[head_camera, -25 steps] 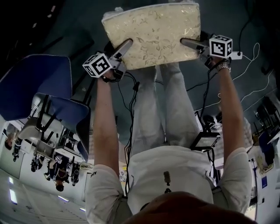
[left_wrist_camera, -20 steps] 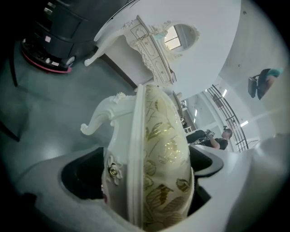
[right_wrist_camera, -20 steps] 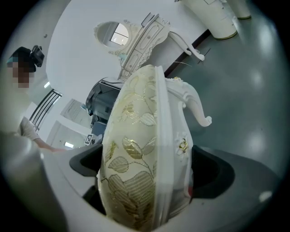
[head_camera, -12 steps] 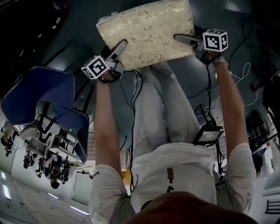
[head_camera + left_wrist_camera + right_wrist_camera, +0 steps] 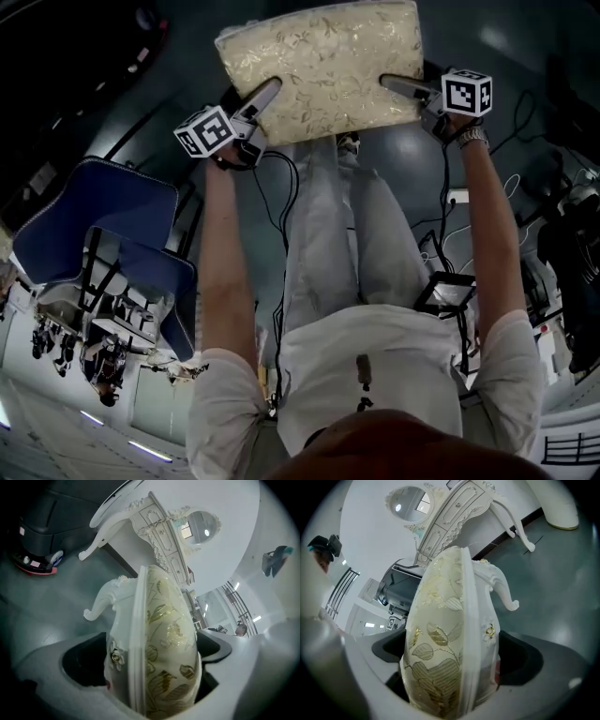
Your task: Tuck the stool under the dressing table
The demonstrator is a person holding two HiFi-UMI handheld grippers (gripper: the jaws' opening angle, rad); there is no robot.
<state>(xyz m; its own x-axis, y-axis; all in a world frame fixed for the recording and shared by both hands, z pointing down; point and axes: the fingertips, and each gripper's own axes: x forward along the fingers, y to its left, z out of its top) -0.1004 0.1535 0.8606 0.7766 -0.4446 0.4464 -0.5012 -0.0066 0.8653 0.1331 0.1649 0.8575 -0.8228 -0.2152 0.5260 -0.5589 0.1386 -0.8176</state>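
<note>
The stool (image 5: 319, 70) has a cream cushion with gold leaves on a white carved frame. In the head view my left gripper (image 5: 265, 92) is shut on its left edge and my right gripper (image 5: 394, 84) on its right edge. The left gripper view shows the seat edge (image 5: 164, 653) filling the jaws, one on the cushion and one on the frame, with a curled white leg (image 5: 101, 604) beyond. The right gripper view shows the stool (image 5: 445, 644) held the same way. The white ornate dressing table (image 5: 159, 527) (image 5: 459, 508) with its oval mirror (image 5: 204, 527) stands ahead against the wall.
A blue chair (image 5: 103, 234) stands to the left of the person. Cables (image 5: 281, 216) trail over the grey floor. A dark machine (image 5: 47, 522) sits left of the dressing table, and a white rounded base (image 5: 558, 503) to its right.
Both grippers have kept their hold on the stool. The floor and the blue chair have drifted in the head view as the person and stool moved.
</note>
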